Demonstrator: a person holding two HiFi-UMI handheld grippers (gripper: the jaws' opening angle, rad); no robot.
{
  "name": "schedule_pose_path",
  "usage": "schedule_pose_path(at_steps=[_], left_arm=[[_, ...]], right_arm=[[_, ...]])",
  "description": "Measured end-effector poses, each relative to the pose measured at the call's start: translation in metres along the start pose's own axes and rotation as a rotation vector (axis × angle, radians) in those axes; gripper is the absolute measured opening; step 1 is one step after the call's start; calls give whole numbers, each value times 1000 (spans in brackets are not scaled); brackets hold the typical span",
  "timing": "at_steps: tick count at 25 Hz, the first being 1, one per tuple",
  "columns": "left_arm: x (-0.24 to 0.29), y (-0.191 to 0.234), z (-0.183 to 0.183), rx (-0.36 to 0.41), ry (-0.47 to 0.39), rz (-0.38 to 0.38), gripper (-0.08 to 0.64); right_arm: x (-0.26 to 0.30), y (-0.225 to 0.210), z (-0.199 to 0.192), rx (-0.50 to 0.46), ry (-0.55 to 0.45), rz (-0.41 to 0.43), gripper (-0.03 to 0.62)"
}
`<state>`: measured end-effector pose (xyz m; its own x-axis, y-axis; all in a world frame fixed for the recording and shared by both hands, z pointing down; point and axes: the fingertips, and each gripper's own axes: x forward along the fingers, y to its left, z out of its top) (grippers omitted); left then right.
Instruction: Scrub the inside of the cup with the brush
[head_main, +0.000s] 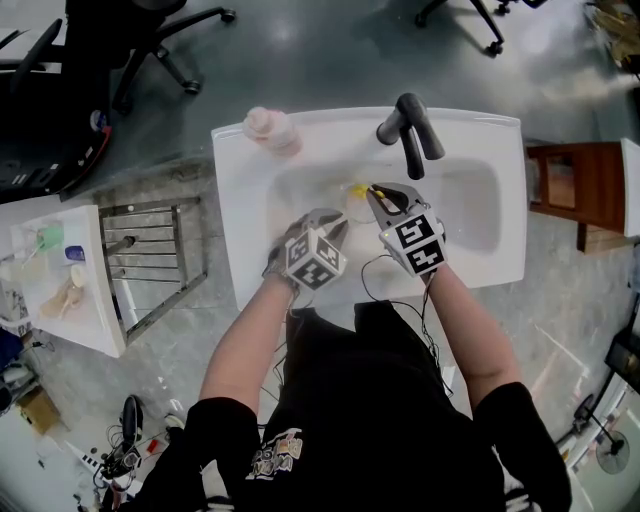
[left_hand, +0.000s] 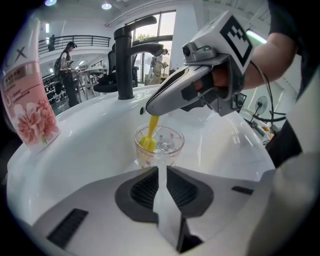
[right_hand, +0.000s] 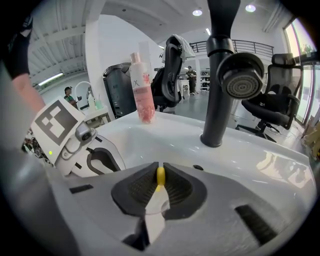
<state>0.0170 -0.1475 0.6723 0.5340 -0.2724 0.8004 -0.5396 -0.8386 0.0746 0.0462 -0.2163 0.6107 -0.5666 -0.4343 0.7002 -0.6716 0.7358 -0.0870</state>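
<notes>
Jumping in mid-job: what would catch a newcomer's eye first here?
The yellow brush, gripped by the right tool, dips into a clear cup held by the left tool in the white sink. A black faucet stands behind, a pink bottle at the sink's back left corner.

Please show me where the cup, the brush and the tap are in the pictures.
cup (left_hand: 173, 146), left gripper view, on its clear side wall.
brush (left_hand: 148, 142), left gripper view, on its yellow head inside the cup.
tap (left_hand: 125, 65), left gripper view, on its black upright column.
</notes>
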Motion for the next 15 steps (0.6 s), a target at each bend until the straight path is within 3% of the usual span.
schedule_pose_path(at_steps=[9,15], left_arm=[[1,1,0,3,-2,5,46],[0,0,-1,3,3,6,46]], right_arm=[[-12,-2,-12,-135,101,-14,37],[-21,4,-21,-182,159,21,37]])
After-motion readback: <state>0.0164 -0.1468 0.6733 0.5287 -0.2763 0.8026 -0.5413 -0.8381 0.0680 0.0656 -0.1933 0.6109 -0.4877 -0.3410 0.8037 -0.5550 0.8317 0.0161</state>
